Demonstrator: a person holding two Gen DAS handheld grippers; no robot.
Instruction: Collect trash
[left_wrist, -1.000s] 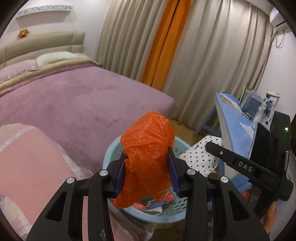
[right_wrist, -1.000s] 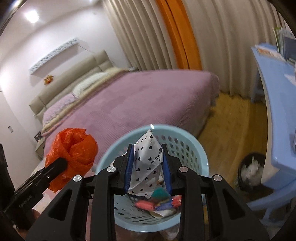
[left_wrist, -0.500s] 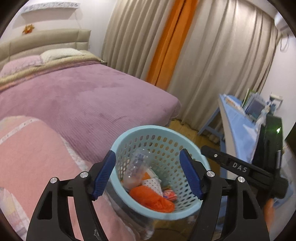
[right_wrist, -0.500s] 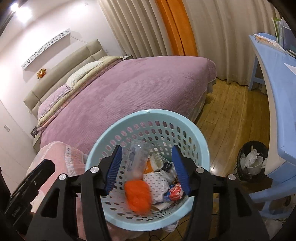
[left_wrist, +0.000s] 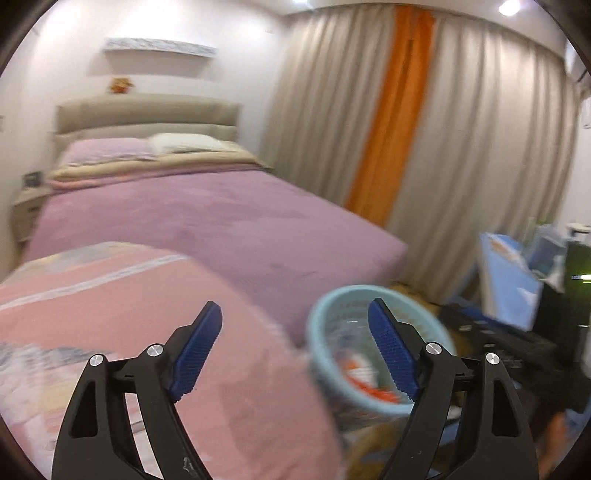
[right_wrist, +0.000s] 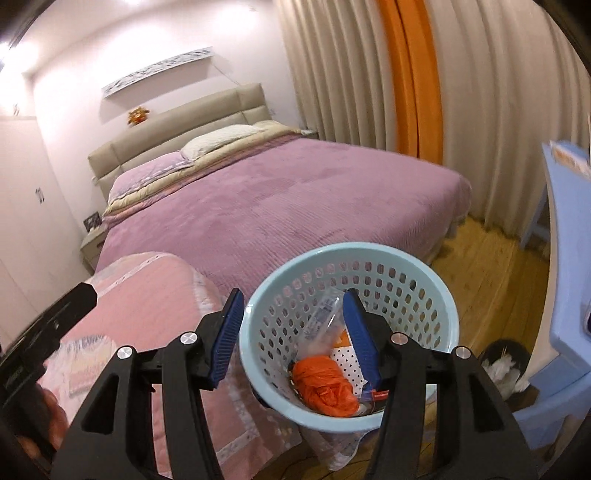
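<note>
Both tools are spread wide with nothing between the pads: left gripper (left_wrist: 295, 350) at bottom centre of its view, right gripper (right_wrist: 293, 332) low centre of its own. The trash sits in the pale blue perforated basket (right_wrist: 439, 291), lower right of the right wrist view: a crumpled orange plastic bag (right_wrist: 325, 386) near the basket's bottom, a white sheet with black dots (right_wrist: 345, 360) just beside it, a clear plastic bottle (right_wrist: 323, 321) leaning against the inner wall, and a red-and-white wrapper (right_wrist: 376, 394) at the lower edge. Main risk, as I judge it: my right pad (right_wrist: 360, 332) overlaps the basket rim in frame, so a careless swing could clip the rim and tip the basket (it looks light, and it stands at the edge of the pink quilt (right_wrist: 147, 295), maybe partly leaning on it, I can't tell). A tip would dump everything onto the wooden floor (right_wrist: 491, 280). Second risk: the orange bag is loosely balled and could spring open and ride up. Third: the left wrist view is badly motion-blurred, so I can't place the basket (left_wrist: 325, 317) precisely from that side; moving the left tool blind near it could snag the quilt or knock the rim. The black bin (right_wrist: 506, 365) with white waste at lower right, under the blue desk (right_wrist: 569, 258), is a possible wrong target for later drops.
</note>
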